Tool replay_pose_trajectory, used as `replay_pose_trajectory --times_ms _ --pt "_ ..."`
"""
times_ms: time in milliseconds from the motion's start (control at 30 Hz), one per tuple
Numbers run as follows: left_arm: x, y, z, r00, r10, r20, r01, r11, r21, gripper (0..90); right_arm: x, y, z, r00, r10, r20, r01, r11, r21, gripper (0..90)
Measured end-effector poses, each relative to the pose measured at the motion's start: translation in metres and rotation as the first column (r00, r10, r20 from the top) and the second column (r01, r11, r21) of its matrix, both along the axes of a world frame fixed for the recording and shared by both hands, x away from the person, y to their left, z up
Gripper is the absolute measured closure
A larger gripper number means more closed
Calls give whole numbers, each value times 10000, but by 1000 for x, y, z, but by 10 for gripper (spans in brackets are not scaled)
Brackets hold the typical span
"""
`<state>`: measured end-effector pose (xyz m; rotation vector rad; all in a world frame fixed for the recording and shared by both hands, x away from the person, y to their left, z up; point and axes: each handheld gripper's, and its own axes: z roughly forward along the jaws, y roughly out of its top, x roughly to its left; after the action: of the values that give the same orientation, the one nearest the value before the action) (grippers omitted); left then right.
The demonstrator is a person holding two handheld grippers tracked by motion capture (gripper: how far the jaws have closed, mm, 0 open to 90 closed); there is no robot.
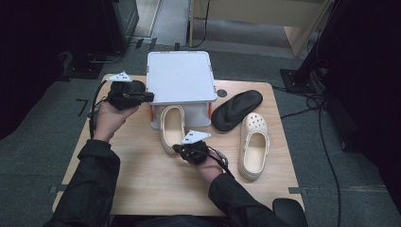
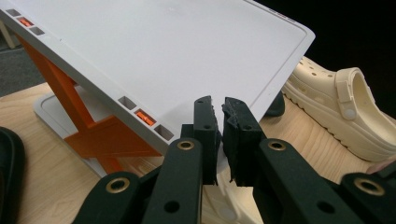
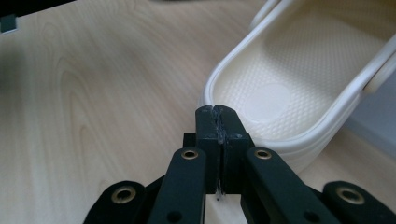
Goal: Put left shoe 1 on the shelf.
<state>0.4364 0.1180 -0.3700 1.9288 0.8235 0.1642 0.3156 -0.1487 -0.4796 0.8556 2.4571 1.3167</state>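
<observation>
We work at a pale wooden desk (image 1: 142, 179) on grey carpet. The cream clog (image 1: 172, 126) lies mid-desk, its toe under the white rack (image 1: 179, 75). Both jaws clenched, holding nothing.

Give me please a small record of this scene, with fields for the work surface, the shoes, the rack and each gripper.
surface: wooden table
rack: white two-level shoe rack with orange side braces, at the table's far edge
clog near rack: cream clog, toe under the rack's top shelf
second clog: cream clog, at the right
sandal: black, between rack and second clog
left gripper: jaws shut, empty, by the rack's edge
right gripper: jaws shut, empty, at the near clog's heel rim
</observation>
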Motion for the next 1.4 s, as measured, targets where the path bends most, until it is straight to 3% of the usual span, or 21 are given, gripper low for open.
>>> replay_pose_trajectory --times_ms 100,267,367,633,733,767,1067,1200,1400 --pt "0 0 0 10000 9 -4 -9 10000 -4 839 10 4 3 9996 -61 266 63 9999 -99 884" --pt "0 1 0 10000 1 -33 -1 10000 -37 840 26 8 5 9996 -33 292 43 9993 -362 871" --pt "0 1 0 10000 1 -44 -2 10000 -52 841 35 9 5 9996 54 286 -49 9999 -146 876" --pt "0 1 0 10000 6 -49 -6 10000 -63 844 50 21 4 9984 -64 560 84 9993 -356 854" --pt "0 1 0 10000 13 -55 -13 10000 -68 844 55 23 3 9987 -82 501 95 9996 -267 858" --pt "0 1 0 10000 7 -58 -7 10000 -71 845 60 25 3 9992 23 393 -24 10000 33 854" --pt "0 1 -1 10000 26 -61 -27 10000 -88 845 78 40 0 9997 -192 172 186 9992 346 813" --pt "0 1 -1 10000 7 -59 -8 9999 -110 840 78 39 3 9998 -162 -75 166 9985 513 810" --pt "-4 0 4 9998 31 -215 -34 9999 -152 724 66 25 11 9999 -12 -169 21 9984 569 782"
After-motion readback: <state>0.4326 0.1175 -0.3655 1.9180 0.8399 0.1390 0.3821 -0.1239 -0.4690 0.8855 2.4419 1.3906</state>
